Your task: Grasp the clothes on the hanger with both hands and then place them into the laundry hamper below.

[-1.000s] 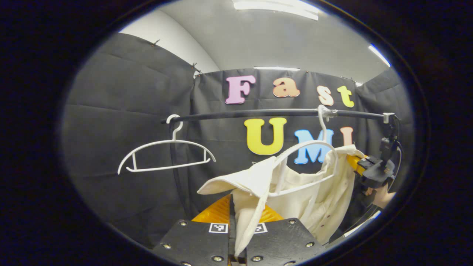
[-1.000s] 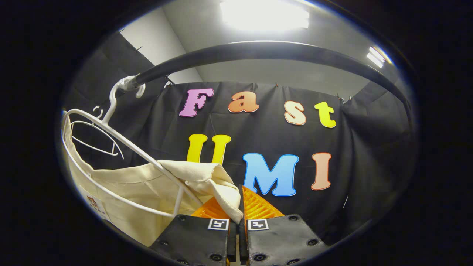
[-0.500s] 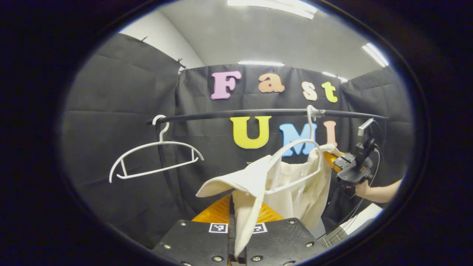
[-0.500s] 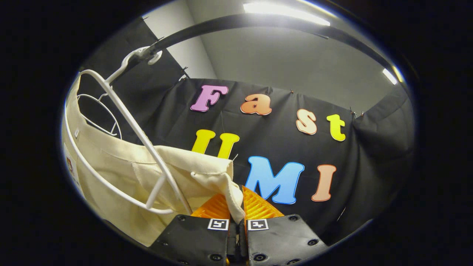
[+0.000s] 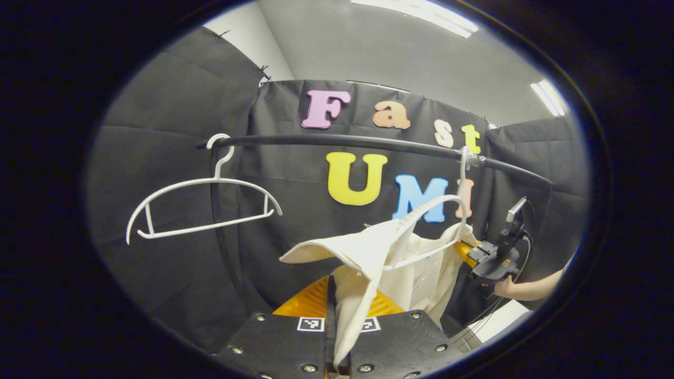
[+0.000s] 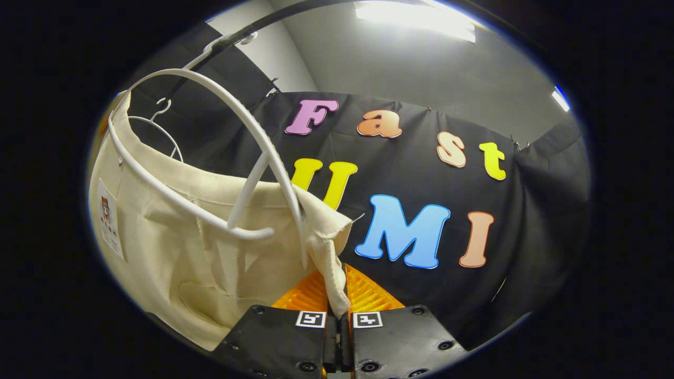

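The cream cloth garment (image 6: 174, 231) runs past the right gripper view's lower left edge; its small sewn label (image 6: 109, 221) is too small to make out.

Your left gripper (image 5: 337, 302) sits low and in front, its fingers closed on a fold of the garment (image 5: 363, 252) that rises ahead of it. Behind and above runs the rail (image 5: 337, 141). An empty hanger (image 5: 202, 208) hangs from its left end; the garment's hanger (image 5: 437, 221) hangs toward the right, with the cloth draped below it. Farther right, your right gripper (image 5: 463, 248) pinches the garment's far edge. In the right gripper view, the cloth spreads to the left, and the fingers clamp its corner (image 6: 329, 263).
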`<act>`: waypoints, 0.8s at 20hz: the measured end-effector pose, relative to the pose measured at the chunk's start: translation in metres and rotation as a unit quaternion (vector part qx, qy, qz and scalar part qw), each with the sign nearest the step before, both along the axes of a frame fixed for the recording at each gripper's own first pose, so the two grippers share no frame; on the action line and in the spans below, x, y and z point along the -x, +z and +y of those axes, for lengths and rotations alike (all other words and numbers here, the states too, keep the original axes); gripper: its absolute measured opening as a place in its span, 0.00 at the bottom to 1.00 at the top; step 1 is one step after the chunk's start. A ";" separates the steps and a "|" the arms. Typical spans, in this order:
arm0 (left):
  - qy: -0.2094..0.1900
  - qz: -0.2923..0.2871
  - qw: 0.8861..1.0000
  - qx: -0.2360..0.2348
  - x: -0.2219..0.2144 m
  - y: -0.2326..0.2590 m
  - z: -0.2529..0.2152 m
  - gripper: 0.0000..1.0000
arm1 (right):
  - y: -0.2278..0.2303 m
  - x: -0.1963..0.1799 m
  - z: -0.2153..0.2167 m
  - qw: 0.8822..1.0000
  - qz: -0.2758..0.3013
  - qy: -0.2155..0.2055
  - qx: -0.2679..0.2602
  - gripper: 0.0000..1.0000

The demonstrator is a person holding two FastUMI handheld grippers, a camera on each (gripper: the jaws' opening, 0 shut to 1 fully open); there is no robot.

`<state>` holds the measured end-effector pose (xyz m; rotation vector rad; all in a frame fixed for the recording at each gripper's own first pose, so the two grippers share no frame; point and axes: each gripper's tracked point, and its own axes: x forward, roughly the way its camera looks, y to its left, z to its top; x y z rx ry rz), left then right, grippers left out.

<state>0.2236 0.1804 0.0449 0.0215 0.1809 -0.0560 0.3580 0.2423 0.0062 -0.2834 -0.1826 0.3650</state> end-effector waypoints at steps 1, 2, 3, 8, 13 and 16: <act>0.000 -0.001 1.000 0.006 -0.002 -0.001 0.003 0.02 | -0.002 0.001 -0.001 1.000 0.003 -0.003 -0.005 0.05; 0.002 -0.004 1.000 0.017 -0.005 -0.002 0.007 0.02 | -0.006 0.001 -0.001 1.000 0.006 -0.005 -0.008 0.05; 0.004 -0.006 1.000 0.028 -0.008 -0.005 0.011 0.02 | -0.007 0.002 0.000 1.000 0.007 -0.006 -0.009 0.05; 0.012 -0.001 0.999 0.047 -0.015 -0.029 0.008 0.02 | -0.014 0.018 -0.007 1.000 0.002 -0.010 -0.015 0.05; 0.015 -0.009 0.998 0.065 -0.018 -0.027 0.017 0.02 | -0.019 0.011 -0.014 0.999 0.015 -0.022 -0.025 0.05; 0.001 -0.010 0.997 0.072 -0.020 -0.035 0.010 0.02 | -0.027 0.005 -0.021 0.997 0.049 -0.025 -0.062 0.05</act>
